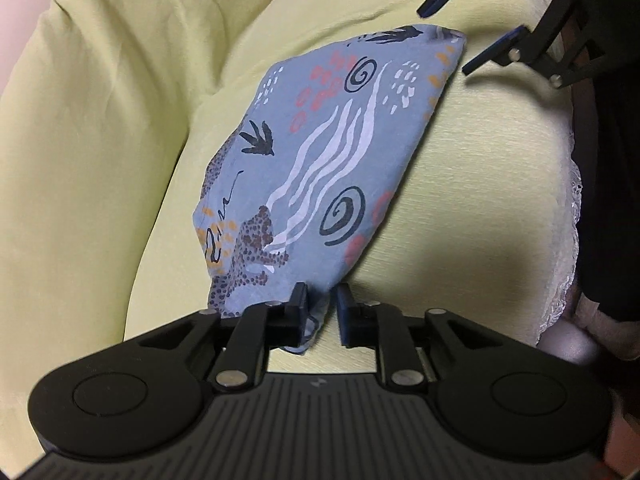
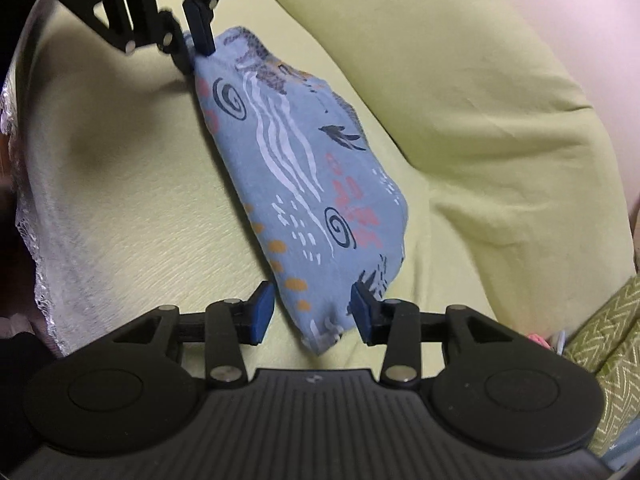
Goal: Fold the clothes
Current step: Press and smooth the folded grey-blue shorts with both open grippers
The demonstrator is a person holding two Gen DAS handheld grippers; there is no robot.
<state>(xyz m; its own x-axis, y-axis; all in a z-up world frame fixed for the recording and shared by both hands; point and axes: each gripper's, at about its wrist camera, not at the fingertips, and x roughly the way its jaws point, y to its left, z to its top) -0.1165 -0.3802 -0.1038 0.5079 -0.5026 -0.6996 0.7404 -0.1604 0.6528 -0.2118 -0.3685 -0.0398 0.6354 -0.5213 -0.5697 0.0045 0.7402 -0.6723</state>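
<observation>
I am working over one folded garment [image 1: 320, 168], a grey-blue piece printed with spirals, wavy white stripes and spotted animals, which is lying on a yellow-green sofa seat [image 1: 472, 208].

My left hand-held gripper [image 1: 322, 312] is sitting at the garment's near corner. Its jaws are standing narrowly apart; a tip of cloth is hanging between them, against the left pad, and the right pad is standing clear of it.

My right hand-held gripper [image 2: 314, 314] is straddling the opposite corner. Its two blue pads [image 2: 262, 312] are standing moderately apart, with the cloth between them; the left pad is not pressing on it, and whether the right pad is touching I cannot tell.

The garment's long front edge is running diagonally across the seat, with bare cushion opening out beside it toward the sofa's front, where a white lace trim [image 2: 36, 240] is hanging. On the far side its edge is lying near the crease under one back cushion [image 2: 460, 80].

One patterned green cushion [image 2: 608, 344] is showing at the right wrist view's lower right edge.
</observation>
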